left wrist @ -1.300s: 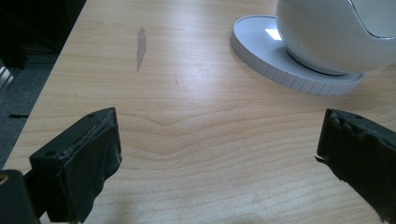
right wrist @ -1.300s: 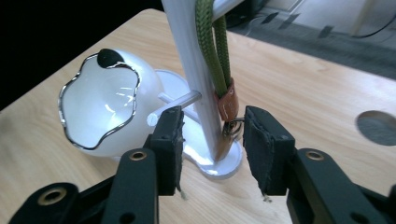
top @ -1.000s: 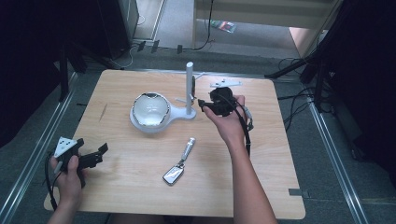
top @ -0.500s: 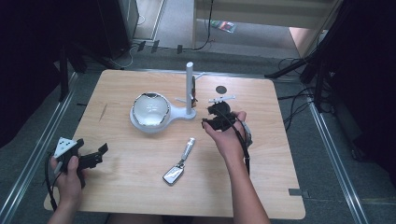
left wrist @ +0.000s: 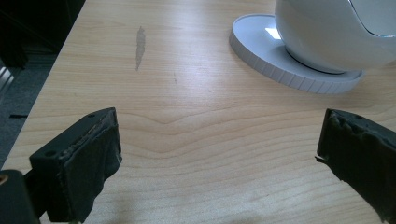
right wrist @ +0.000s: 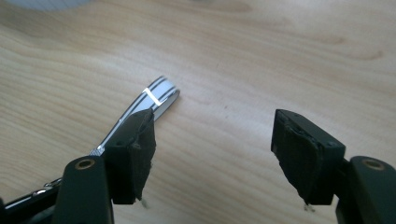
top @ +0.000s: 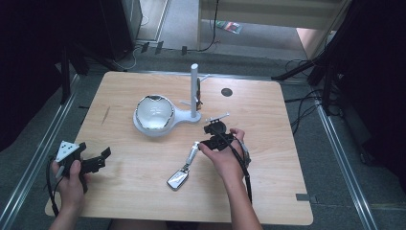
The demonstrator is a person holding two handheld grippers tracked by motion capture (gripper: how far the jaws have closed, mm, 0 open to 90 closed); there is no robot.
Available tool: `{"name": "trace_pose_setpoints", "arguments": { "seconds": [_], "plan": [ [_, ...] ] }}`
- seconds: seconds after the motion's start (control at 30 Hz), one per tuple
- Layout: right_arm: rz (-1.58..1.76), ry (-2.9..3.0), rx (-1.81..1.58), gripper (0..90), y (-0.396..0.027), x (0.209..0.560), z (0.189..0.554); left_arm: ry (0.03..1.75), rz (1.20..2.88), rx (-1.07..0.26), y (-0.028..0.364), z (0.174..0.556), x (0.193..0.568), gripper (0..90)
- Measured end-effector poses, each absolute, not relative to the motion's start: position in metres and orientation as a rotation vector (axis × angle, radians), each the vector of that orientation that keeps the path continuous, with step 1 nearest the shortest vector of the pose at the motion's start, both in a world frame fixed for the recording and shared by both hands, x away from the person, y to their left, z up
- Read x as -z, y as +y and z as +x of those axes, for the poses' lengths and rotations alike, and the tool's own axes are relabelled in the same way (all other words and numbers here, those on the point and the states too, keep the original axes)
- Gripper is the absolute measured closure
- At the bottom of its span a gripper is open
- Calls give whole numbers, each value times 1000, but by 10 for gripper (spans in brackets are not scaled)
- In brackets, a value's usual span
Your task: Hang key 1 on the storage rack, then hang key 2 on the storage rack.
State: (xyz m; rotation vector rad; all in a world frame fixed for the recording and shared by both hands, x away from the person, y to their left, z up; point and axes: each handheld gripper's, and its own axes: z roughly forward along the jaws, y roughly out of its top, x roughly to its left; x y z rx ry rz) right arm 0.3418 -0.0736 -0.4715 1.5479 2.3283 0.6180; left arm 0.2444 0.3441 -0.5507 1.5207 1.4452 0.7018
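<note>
The left gripper, held in the person's left hand at the near left corner of the light wooden table, rests with its jaws spread wide and nothing between them; in the left gripper view the bare wood lies between its pads. Ahead of it and to its right stands the white round-domed appliance on a flat ribbed white base, well apart from it, with a thin white upright post rising beyond. Further right lies the slim silver metal tool with a broad flat head and a striped handle, its long axis running from near-left to far-right across the table. The right gripper sits just beside the tool's far, handle end, jaws open and empty. In the right gripper view the striped handle tip shows just beyond this gripper's left pad, not between the jaws. The right gripper is by far the nearer; to take the handle it would likely need to shift leftward so the jaws straddle it.
</note>
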Motion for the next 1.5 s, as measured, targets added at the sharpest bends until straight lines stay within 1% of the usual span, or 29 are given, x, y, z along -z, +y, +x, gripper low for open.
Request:
{"name": "trace_pose_setpoints", "arguments": {
  "seconds": [0.5,1.03,1.2,1.5],
  "plan": [
    [1626,2357,-548,321,-58,485,330,1451,1529,-691,344,246,551,2],
    [1720,2375,-433,318,-27,498,325,1455,1519,-677,346,247,551,1],
    [1782,2388,-485,344,-22,499,326,1457,1522,-678,346,247,551,1],
    [1879,2398,-449,447,-11,504,329,1458,1521,-677,345,247,551,2]
  ]
}}
